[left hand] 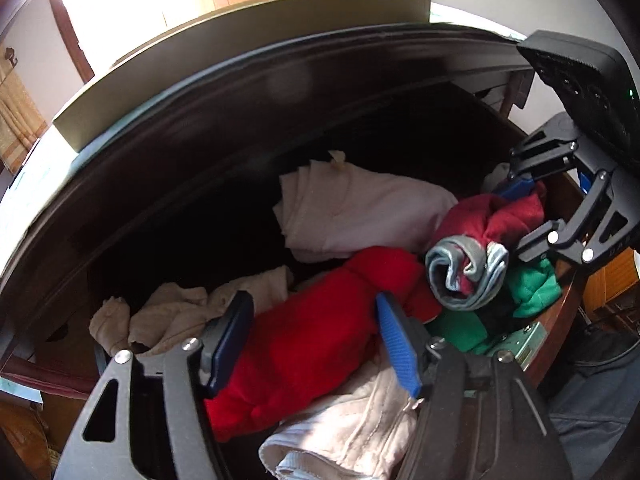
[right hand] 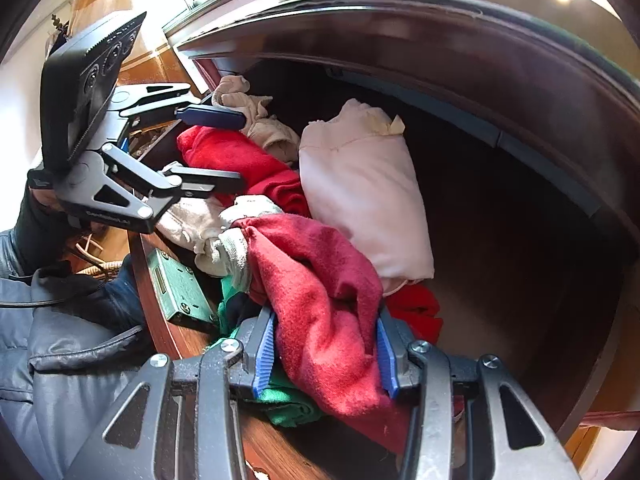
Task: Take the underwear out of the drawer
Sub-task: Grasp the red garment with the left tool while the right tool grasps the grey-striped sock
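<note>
The dark wooden drawer [left hand: 560, 320] [right hand: 160, 312] is pulled out and heaped with clothes. My left gripper [left hand: 312, 344] [right hand: 224, 148] reaches down into the heap, and its pads rest against both sides of a rolled bright red garment [left hand: 320, 320] [right hand: 240, 160] that fills the gap between them. My right gripper [right hand: 326, 352] [left hand: 520, 216] is shut on dark red underwear [right hand: 320, 280] [left hand: 472, 220] with a grey waistband [left hand: 464, 276], bunched up over the drawer's front right part.
A folded pale pink garment [left hand: 360, 208] [right hand: 360, 192] lies further back, beige cloth [left hand: 168, 316] [right hand: 256, 116] to the left, green cloth [left hand: 536, 288] [right hand: 288, 400] under the dark red piece. A metal lock plate [right hand: 180, 292] sits on the drawer front. A person's grey padded jacket [right hand: 60, 340] is close by.
</note>
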Demonstrator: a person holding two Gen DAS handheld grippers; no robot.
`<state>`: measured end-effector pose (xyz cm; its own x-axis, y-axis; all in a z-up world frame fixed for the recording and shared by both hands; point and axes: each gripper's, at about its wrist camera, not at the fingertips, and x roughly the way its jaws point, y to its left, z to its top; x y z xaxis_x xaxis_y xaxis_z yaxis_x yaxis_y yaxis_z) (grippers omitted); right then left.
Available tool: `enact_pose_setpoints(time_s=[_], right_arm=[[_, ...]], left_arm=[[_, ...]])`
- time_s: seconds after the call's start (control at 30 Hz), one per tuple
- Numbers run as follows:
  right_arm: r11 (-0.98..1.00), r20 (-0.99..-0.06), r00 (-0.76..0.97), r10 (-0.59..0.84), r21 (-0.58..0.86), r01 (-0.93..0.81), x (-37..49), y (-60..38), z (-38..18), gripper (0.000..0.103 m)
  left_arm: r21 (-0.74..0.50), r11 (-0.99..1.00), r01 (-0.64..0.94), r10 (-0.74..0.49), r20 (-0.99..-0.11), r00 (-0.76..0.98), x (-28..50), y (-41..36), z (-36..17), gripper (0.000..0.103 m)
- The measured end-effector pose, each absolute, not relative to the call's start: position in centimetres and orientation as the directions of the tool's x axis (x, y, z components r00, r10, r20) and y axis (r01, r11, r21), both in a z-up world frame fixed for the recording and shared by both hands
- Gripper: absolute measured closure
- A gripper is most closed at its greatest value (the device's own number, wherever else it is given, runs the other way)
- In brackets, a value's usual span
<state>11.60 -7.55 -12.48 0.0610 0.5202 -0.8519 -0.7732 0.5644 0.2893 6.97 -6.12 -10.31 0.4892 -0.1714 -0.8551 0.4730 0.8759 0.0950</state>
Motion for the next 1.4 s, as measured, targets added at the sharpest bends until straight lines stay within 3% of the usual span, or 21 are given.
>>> enact_pose_setpoints(time_s=[0.37, 0.5, 0.7, 1.17, 1.4], right_arm=[[0.562, -0.848, 0.014, 0.529, 0.338, -0.755, 12.2, -7.4, -13.0, 0.054], [0.568, -0.849, 0.016, 0.529, 0.34, -0.749, 12.5, -7.9, -13.0, 0.053], [0.574, -0.857, 0.033, 0.514, 0.315, -0.755, 12.4, -7.5, -13.1, 0.052], [0.575, -0.839, 0.144, 0.524, 0.224, -0.786, 11.3, -8.0, -12.1, 0.065], [0.569, -0.814, 0.214, 0.54, 0.166, -0.805, 10.3, -8.4, -11.4, 0.069]], left_arm=[[0.087, 0.81, 0.58, -0.203, -0.887, 0.416, 6.9, -6.4, -10.4, 0.04], [0.124, 0.774, 0.621, -0.168, -0.905, 0.39, 7.1, -7.5, -11.4, 0.03], [0.124, 0.783, 0.609, -0.159, -0.907, 0.39, 7.8, -7.8, -11.9, 0.03], [0.141, 0.812, 0.566, -0.194, -0.85, 0.49, 4.3, -5.6, -10.7, 0.061], [0.102, 0.859, 0.501, -0.221, -0.81, 0.543, 2.8, -3.7, -9.9, 0.065]])
